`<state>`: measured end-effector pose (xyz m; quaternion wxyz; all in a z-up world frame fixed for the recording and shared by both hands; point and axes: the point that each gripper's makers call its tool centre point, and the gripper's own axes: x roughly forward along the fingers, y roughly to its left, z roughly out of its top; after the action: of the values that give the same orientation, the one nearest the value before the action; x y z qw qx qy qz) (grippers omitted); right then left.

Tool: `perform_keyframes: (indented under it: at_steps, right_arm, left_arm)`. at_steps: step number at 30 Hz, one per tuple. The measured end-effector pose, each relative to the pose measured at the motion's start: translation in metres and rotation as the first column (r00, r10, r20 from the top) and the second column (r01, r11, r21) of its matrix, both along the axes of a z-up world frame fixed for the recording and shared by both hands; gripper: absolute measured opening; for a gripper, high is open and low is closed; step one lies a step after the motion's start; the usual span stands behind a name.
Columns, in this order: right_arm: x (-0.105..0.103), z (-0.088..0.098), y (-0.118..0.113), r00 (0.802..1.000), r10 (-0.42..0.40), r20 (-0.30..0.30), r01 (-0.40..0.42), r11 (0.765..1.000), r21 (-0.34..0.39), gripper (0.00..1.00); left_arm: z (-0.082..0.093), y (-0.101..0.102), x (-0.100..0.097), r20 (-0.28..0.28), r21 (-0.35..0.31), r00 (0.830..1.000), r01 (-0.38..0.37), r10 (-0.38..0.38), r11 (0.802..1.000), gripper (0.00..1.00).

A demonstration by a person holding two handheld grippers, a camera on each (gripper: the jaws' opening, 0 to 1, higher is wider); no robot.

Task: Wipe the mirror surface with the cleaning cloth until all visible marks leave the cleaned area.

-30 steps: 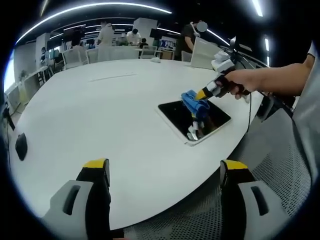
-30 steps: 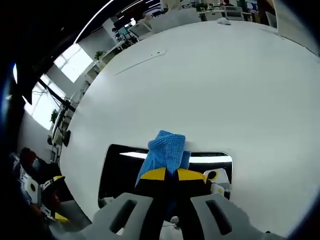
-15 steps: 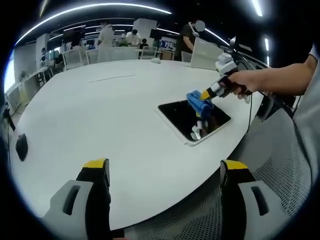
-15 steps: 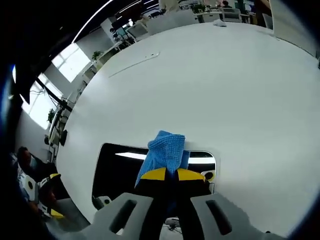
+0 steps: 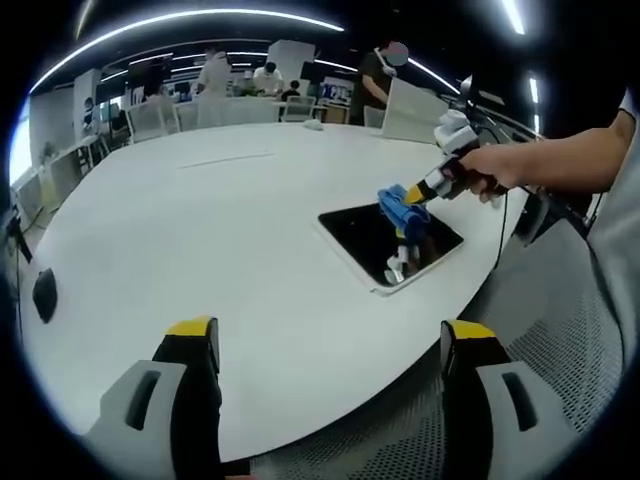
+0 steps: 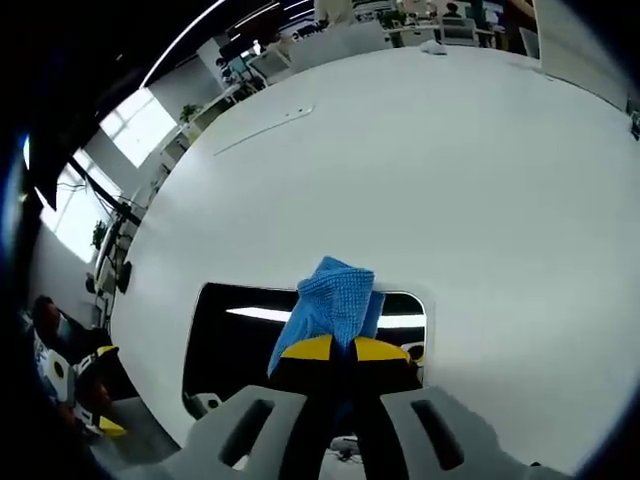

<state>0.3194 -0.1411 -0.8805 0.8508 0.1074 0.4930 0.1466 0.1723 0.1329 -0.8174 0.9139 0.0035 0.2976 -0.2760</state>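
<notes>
Broad white oval worktop (image 5: pixel 200 240), smooth and matte, carried everything. Dark glossy rectangular mirror (image 5: pixel 375 235), white-framed with rounded corners, lay flat near the worktop's edge at about 2 o'clock in the left gripper view, within easy reach for wiping. Blue cleaning cloth (image 6: pixel 330 305), waffle-textured and bunched, pressed onto the glass so its pile could lift marks. Right gripper (image 6: pixel 335 352): jaws clamped on the cloth. Left gripper (image 5: pixel 330 345): jaws wide apart, holding nothing, parked clear over the near edge.

Left gripper view far off across the table (image 5: pixel 200 220); right gripper view close above the shared mirror (image 6: pixel 240 340).
</notes>
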Motion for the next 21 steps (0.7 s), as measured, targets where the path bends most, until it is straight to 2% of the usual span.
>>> perform_keyframes:
  at_steps: [8, 10, 12, 13, 14, 15, 16, 17, 18, 21]
  right_arm:
    - [-0.021, 0.002, 0.001, 1.000, -0.007, 0.009, 0.006, 1.000, 0.011, 0.00]
    - [-0.028, 0.002, 0.002, 1.000, -0.004, 0.004, 0.004, 1.000, 0.016, 0.00]
    - [-0.038, 0.003, 0.002, 1.000, -0.002, 0.000, 0.002, 1.000, 0.021, 0.00]
    - [-0.041, 0.004, 0.002, 1.000, -0.002, -0.001, 0.002, 1.000, 0.023, 0.00]
    - [-0.043, 0.003, 0.001, 1.000, -0.002, -0.003, 0.002, 1.000, 0.025, 0.00]
    - [-0.048, 0.003, 0.001, 1.000, -0.002, -0.003, 0.002, 1.000, 0.027, 0.00]
    - [-0.052, 0.003, 0.001, 1.000, -0.001, -0.002, 0.001, 1.000, 0.029, 0.00]
    - [-0.054, 0.003, 0.001, 1.000, 0.002, -0.002, -0.002, 1.000, 0.031, 0.00]
    - [-0.055, 0.003, 0.001, 1.000, 0.002, -0.003, -0.002, 0.999, 0.033, 0.00]
    - [-0.061, 0.004, 0.001, 1.000, -0.001, -0.006, 0.002, 0.999, 0.044, 0.00]
  left_arm:
    - [0.002, -0.001, 0.000, 0.005, -0.001, 1.000, -0.003, 0.003, 1.000, 0.92]
    - [0.004, -0.002, 0.000, 0.009, 0.016, 1.000, -0.008, 0.007, 1.000, 0.95]
    - [0.018, -0.003, 0.006, 0.118, 0.049, 0.992, 0.029, -0.035, 0.998, 0.95]
    - [0.019, -0.005, 0.006, 0.123, 0.034, 0.992, 0.032, -0.036, 0.999, 0.96]
    - [0.017, -0.005, 0.004, 0.096, 0.022, 0.995, 0.024, -0.026, 0.999, 0.99]
    - [0.013, -0.009, -0.001, 0.040, -0.005, 0.999, 0.034, -0.033, 0.999, 0.99]
    - [0.009, -0.009, -0.006, -0.007, 0.000, 0.999, 0.037, -0.037, 0.999, 0.99]
    - [0.012, -0.008, -0.003, 0.030, 0.015, 0.998, 0.050, -0.050, 0.999, 0.99]
    - [0.015, -0.010, -0.004, 0.043, 0.025, 0.997, 0.069, -0.070, 0.997, 0.99]
    - [0.014, -0.013, -0.009, 0.035, 0.039, 0.993, 0.115, -0.116, 0.993, 0.99]
